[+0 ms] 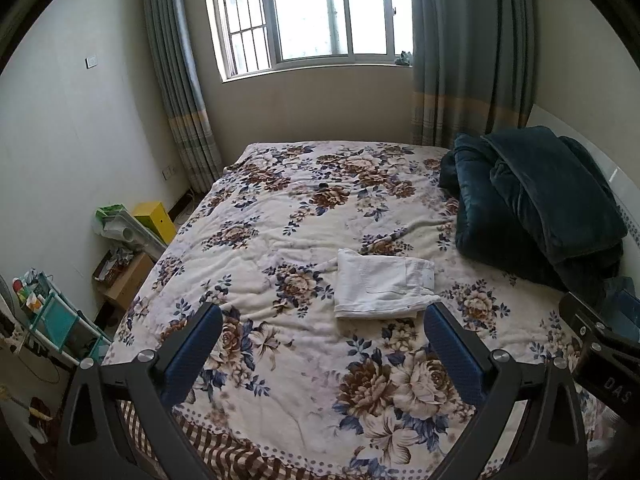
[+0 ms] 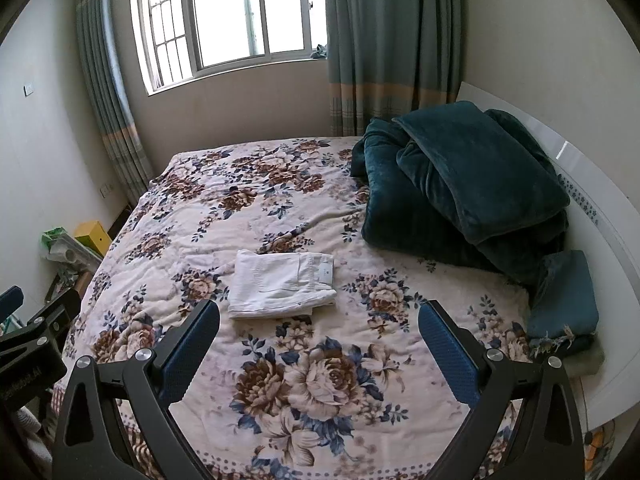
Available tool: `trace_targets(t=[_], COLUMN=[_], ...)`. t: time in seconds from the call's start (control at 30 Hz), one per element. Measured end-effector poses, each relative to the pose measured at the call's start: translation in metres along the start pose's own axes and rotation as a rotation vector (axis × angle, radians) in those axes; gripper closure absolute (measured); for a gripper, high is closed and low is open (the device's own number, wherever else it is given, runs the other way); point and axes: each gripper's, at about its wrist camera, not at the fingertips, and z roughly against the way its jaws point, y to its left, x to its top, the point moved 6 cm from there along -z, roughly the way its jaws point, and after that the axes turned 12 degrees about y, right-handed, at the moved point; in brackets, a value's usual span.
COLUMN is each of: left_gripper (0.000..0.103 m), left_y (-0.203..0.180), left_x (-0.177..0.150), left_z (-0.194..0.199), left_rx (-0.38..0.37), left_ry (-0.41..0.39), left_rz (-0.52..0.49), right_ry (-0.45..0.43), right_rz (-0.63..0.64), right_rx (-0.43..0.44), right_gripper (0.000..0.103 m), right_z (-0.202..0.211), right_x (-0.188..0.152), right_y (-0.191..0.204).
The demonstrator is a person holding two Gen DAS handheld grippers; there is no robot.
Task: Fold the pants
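Observation:
The white pants (image 1: 382, 284) lie folded into a compact rectangle on the floral bedspread (image 1: 280, 216), near the bed's middle. They also show in the right wrist view (image 2: 280, 284). My left gripper (image 1: 322, 316) is open and empty, held above the bed's near side, short of the pants. My right gripper (image 2: 319, 316) is open and empty, also above the near side, with the pants ahead and to its left. The right gripper's body shows at the right edge of the left wrist view (image 1: 600, 356).
A pile of dark teal blankets (image 2: 468, 184) sits at the bed's right by the white headboard (image 2: 600, 216). A folded teal cloth (image 2: 564, 300) lies near it. Boxes (image 1: 154, 216) and a shelf cart (image 1: 52, 312) stand left of the bed. A curtained window (image 1: 312, 12) is behind.

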Motion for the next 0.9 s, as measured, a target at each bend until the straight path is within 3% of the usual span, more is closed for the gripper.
trace_targets(t=[0.9], left_gripper=[0.0], left_y=[0.005], left_x=[-0.005], left_z=[0.003], left_rx=[0.006], left_ry=[0.037], left_rz=[0.015], right_ry=[0.031], right_rz=[-0.002], right_rx=[-0.021], right_gripper=[0.001], right_z=[-0.007], right_x=[-0.012], right_y=[0.001])
